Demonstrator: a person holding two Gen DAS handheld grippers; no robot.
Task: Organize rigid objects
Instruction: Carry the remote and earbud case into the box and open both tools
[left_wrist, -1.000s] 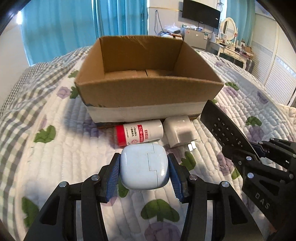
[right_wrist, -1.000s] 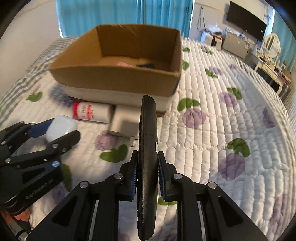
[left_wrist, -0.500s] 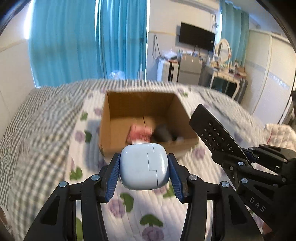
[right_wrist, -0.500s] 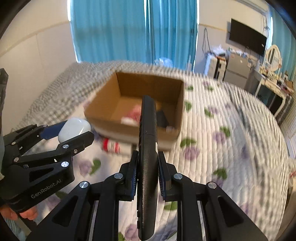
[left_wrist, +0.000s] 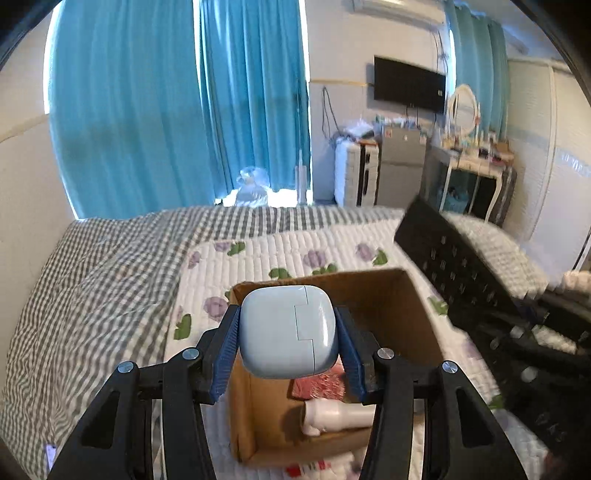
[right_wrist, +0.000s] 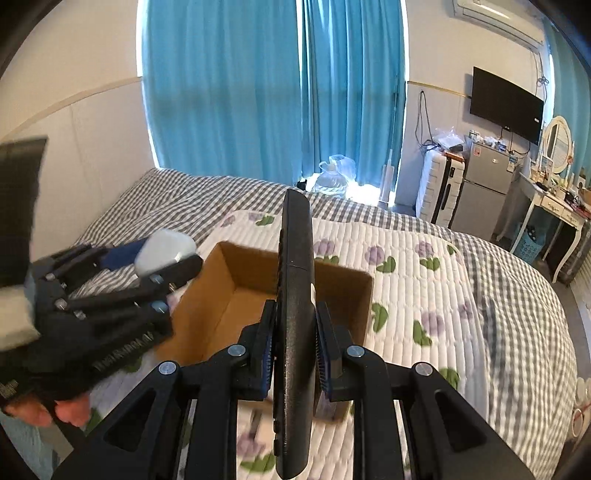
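The left gripper (left_wrist: 288, 354) had its two jaws pressed tight on the sides of a small white case (left_wrist: 288, 330). The case was smooth and round at the corners, with a thin line down its front. It sat between the blue pads (left_wrist: 226, 354), up in the air over the near end of a brown cardboard box (left_wrist: 410, 314).

The right gripper (right_wrist: 295, 354) had its jaws squeezed on a long black remote (right_wrist: 295, 295). The remote stood on its thin edge and stuck out far past the fingertips. It also hung over the box (right_wrist: 225, 280). In the left wrist view the remote (left_wrist: 454, 262) looked blurry and tilted, at the right side.

The box was open at the top and sat on a bed. Inside it lay a pink packet (left_wrist: 321, 384) and a white bottle (left_wrist: 340, 415). Just outside the near wall of the box lay something white with red on it (left_wrist: 314, 469), too blurry to name.

The bed had a white quilt with purple flowers and green leaves (right_wrist: 417, 266), on top of a grey checked sheet (left_wrist: 92, 295). Behind the bed hung blue curtains (right_wrist: 258, 92). A black TV (right_wrist: 506, 103) was on the wall.
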